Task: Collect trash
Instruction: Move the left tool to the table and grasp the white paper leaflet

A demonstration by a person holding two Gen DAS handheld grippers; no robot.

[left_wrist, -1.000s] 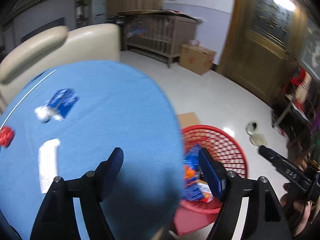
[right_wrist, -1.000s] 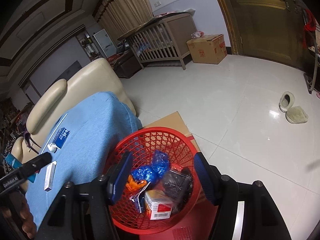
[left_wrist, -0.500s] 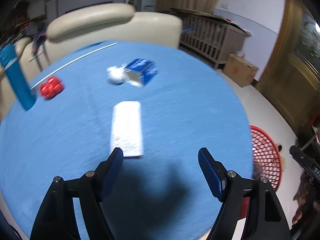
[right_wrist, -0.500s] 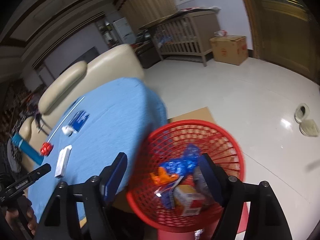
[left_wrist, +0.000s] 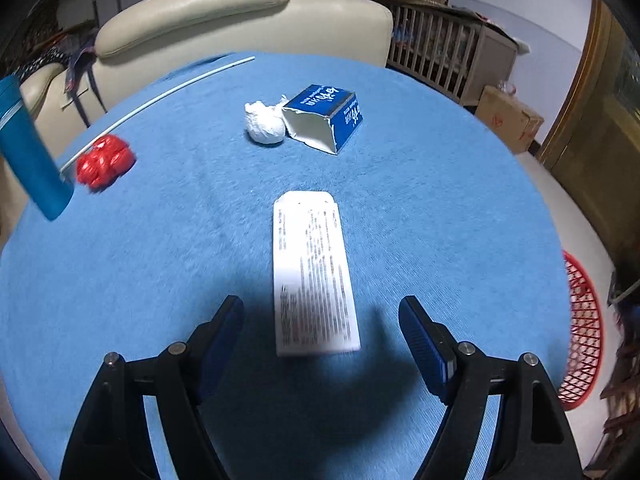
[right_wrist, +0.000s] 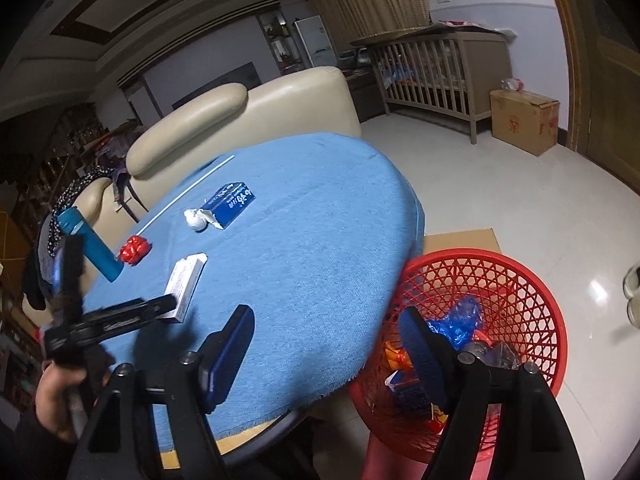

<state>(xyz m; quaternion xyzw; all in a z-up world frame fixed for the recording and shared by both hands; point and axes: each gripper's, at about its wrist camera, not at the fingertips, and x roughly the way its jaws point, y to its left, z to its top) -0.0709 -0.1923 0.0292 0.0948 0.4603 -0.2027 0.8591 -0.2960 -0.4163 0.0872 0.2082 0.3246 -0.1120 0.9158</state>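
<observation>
White box (left_wrist: 314, 276) now nearer, lying between spread left tongs (left_wrist: 321, 326); right tongs (right_wrist: 326, 344) spread, empty, swung tableward.

We see a round table under a blue cloth (left_wrist: 460, 216), and behind it a cream leather sofa (left_wrist: 224, 20). Farther back stands a wooden crib (right_wrist: 444, 68) with a cardboard box (right_wrist: 524, 120) just beside it on the pale tiled floor (right_wrist: 500, 192).

Round table, blue cloth (left_wrist: 440, 208): white box (left_wrist: 312, 276), blue carton (left_wrist: 326, 116), tissue wad (left_wrist: 264, 122), red object (left_wrist: 105, 162), teal bottle (left_wrist: 30, 152).
</observation>
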